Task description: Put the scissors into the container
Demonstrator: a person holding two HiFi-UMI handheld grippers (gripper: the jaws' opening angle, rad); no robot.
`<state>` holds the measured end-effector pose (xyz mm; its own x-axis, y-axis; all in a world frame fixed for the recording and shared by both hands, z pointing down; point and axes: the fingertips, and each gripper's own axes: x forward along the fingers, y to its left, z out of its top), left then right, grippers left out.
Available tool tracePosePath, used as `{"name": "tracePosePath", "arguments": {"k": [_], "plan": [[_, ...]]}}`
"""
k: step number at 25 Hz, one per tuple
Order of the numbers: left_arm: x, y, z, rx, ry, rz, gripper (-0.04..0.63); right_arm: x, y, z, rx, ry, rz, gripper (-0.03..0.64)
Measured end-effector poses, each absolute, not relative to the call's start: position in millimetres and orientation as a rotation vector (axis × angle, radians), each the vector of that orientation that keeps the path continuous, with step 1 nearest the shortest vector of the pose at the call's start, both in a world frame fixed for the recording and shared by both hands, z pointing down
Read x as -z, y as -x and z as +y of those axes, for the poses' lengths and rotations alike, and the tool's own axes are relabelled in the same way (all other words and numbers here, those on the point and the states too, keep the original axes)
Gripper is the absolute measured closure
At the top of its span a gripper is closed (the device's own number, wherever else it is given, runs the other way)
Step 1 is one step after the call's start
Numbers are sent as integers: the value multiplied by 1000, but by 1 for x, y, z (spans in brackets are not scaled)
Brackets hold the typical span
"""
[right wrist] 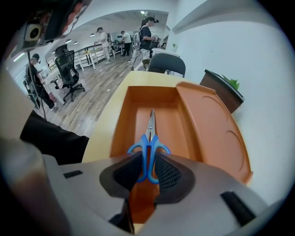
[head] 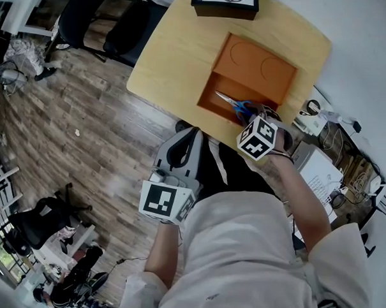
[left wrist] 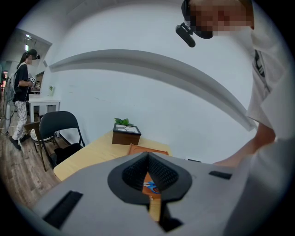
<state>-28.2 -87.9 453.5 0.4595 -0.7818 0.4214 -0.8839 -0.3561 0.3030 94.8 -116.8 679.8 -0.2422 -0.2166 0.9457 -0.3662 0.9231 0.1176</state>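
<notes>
Blue-handled scissors (head: 233,104) (right wrist: 149,138) hang over the deep compartment of the orange container (head: 254,73) (right wrist: 207,120), blades pointing away from me. My right gripper (head: 262,116) (right wrist: 148,159) is shut on the scissors' handles at the container's near edge. Whether the blades touch the bottom I cannot tell. My left gripper (head: 192,132) (left wrist: 148,156) hangs off the table's near side by my body, its jaws closed with nothing between them. Past its jaws the left gripper view shows the container (left wrist: 147,151) on the table.
The container sits on a light wooden table (head: 178,54). A black box (head: 225,3) (left wrist: 126,134) with a plant stands at the table's far edge. A black chair (head: 109,19) (left wrist: 57,124) is at its left. Cables and devices (head: 328,124) crowd the right side.
</notes>
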Motion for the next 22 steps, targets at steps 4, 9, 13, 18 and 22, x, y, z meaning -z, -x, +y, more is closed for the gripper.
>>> {"name": "tracePosePath", "arguments": {"k": [4,9,13,18,22], "plan": [[-456,28,-87,-288,-2222,-1395,588,-681,-95,-117,-141,-431,-1831,531],[-454,25,-86,-278,-2226,-1392,588,-681,-96,-116,-136,-435,-1831,529],[-455,23,-85,-271,-2223,-1390,588,-680,-95,-117,-137,-437,-1840,528],[-453,28,-85,-270,-2217,-1404,588,-679,-94,-117,-134,-432,-1843,532],[-452,26,-82,-278,-2217,-1413,588,-677,-94,-116,-132,-430,-1858,532]]}}
